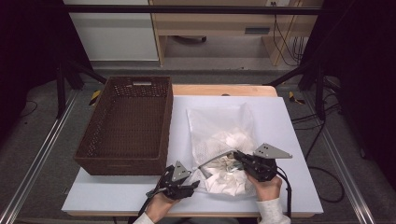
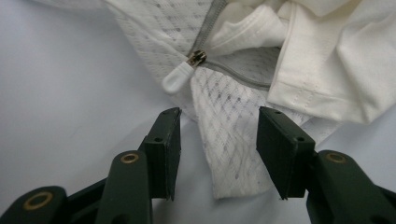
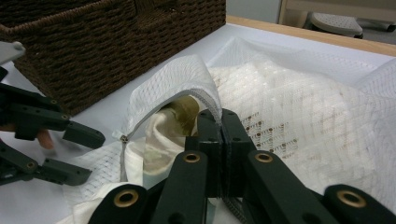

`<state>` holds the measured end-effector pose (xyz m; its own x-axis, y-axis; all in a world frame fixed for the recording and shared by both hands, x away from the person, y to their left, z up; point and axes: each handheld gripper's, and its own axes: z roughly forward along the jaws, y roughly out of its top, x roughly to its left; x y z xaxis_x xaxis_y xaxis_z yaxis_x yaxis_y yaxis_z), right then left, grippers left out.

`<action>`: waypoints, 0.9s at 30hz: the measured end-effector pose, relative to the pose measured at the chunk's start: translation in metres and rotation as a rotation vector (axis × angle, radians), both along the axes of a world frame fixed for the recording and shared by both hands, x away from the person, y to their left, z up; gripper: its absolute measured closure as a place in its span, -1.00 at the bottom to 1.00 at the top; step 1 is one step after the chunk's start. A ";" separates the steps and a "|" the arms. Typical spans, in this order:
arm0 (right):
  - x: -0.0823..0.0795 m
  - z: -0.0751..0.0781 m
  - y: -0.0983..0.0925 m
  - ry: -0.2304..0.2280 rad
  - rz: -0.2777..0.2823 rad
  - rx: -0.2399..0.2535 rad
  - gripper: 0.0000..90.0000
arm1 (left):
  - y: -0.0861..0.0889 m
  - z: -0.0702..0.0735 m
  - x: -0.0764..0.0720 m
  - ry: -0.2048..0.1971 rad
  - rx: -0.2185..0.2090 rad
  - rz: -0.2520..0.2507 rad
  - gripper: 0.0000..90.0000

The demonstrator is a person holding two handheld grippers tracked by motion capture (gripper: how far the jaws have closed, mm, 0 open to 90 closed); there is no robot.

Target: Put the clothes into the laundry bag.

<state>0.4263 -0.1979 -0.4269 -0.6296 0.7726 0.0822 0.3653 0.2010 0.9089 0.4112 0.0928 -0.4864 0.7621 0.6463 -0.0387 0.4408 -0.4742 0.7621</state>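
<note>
A white mesh laundry bag (image 1: pixel 219 126) stuffed with white cloth (image 2: pixel 336 60) lies on the white table (image 1: pixel 289 140). Its grey zipper is partly undone, and the white zipper pull (image 2: pixel 180 77) sits just ahead of my left gripper (image 2: pixel 218 126). That gripper is open, and the bag's mesh corner (image 2: pixel 229 140) lies loose between its jaws without the pads pressing on it. My right gripper (image 3: pixel 220 116) is shut on the bag's zipper edge (image 3: pixel 187 77) and holds the mouth lifted. In the high view the left gripper (image 1: pixel 196 184) is at the bag's near left corner and the right gripper (image 1: pixel 236 156) over its near part.
A dark brown woven basket (image 1: pixel 126 126) stands on the left half of the table, close beside the bag. The basket's wall (image 3: pixel 107 42) rises just beyond the left gripper (image 3: pixel 79 154). A wooden strip runs along the table's far edge.
</note>
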 end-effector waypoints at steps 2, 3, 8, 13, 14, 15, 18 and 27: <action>0.000 0.000 0.000 -0.003 -0.002 0.001 0.98 | -0.004 -0.001 -0.002 -0.031 0.022 0.012 0.16; 0.000 0.000 0.000 -0.006 -0.004 0.001 0.98 | -0.004 -0.001 -0.003 -0.037 0.027 0.015 0.27; -0.001 0.001 0.000 -0.014 -0.014 -0.001 0.97 | -0.003 0.000 -0.008 -0.031 0.028 0.010 0.94; -0.004 0.004 -0.002 -0.025 -0.024 -0.004 0.96 | -0.002 0.000 -0.012 -0.045 0.035 0.001 0.95; -0.005 0.005 -0.003 -0.027 -0.029 -0.003 0.94 | -0.002 0.000 -0.012 -0.047 0.035 -0.002 0.95; -0.007 0.008 -0.004 -0.039 -0.034 -0.003 0.82 | -0.001 0.000 -0.012 -0.041 0.034 -0.002 0.94; -0.009 0.011 -0.005 -0.038 -0.035 -0.013 0.71 | -0.001 -0.001 -0.012 -0.041 0.031 0.001 0.94; -0.034 0.020 -0.015 -0.039 -0.049 -0.032 -0.06 | -0.002 -0.001 -0.014 -0.053 0.037 0.000 0.94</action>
